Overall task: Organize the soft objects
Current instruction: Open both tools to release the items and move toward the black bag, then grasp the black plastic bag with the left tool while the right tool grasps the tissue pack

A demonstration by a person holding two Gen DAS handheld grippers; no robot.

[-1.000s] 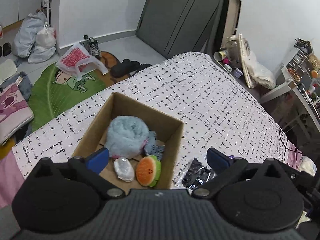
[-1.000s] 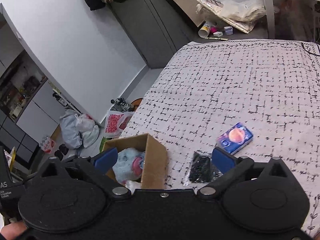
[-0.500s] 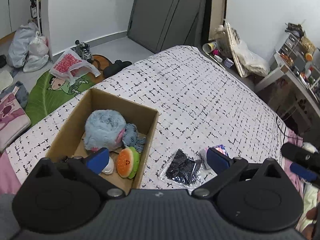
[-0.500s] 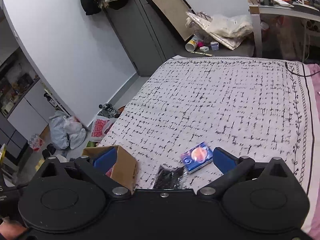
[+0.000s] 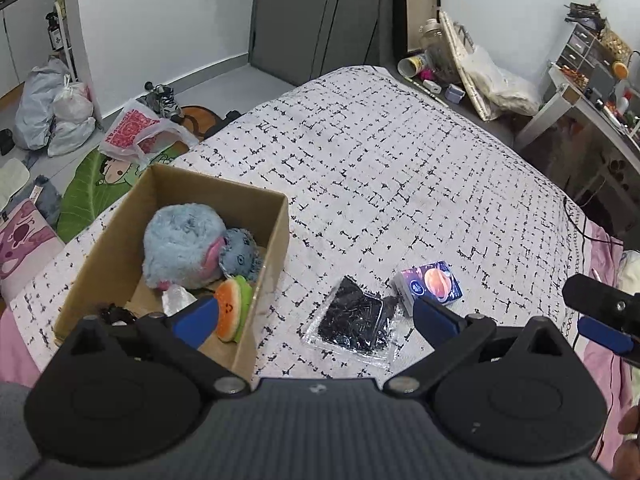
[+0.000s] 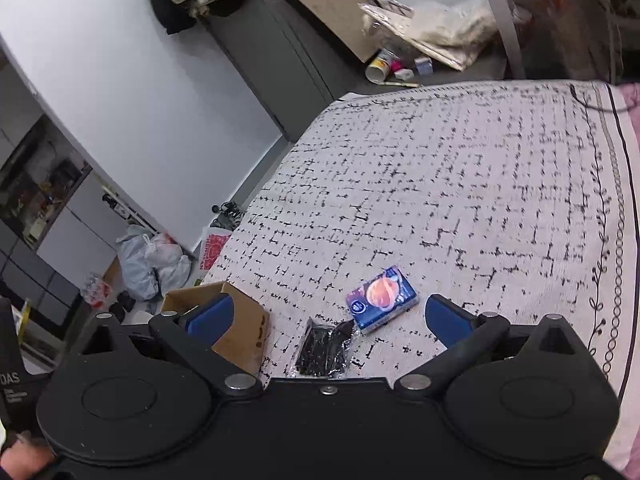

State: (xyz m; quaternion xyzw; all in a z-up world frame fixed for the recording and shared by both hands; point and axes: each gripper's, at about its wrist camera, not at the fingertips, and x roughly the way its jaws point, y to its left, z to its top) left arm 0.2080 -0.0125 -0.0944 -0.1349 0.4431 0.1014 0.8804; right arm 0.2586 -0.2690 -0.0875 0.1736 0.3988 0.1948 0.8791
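Observation:
A cardboard box (image 5: 276, 240) (image 6: 240, 328) sits on the patterned bed cover at the left. Inside lie a fluffy blue plush (image 5: 182, 246), a small blue toy (image 5: 240, 254), a watermelon-slice toy (image 5: 232, 310) and a clear wrapped item (image 5: 178, 298). On the cover beside the box lie a clear bag of black pieces (image 5: 354, 322) (image 6: 322, 350) and a blue tissue pack with a planet picture (image 5: 434, 286) (image 6: 382, 298). My left gripper (image 5: 316, 320) hangs open above the box edge and bag. My right gripper (image 6: 328, 316) is open above the bag and pack, and shows at the left view's right edge (image 5: 600, 316).
The bed cover (image 5: 400, 184) stretches far ahead. Left of the bed, the floor holds plastic bags (image 5: 52, 116), a green mat (image 5: 92, 188) and shoes. A desk (image 5: 580, 100) and clutter stand at the right. A dark wardrobe (image 5: 320, 12) is behind.
Both grippers have drawn back and to the right. The box has slid left in both views, and the bag and tissue pack now sit between the fingers. Both stay open.

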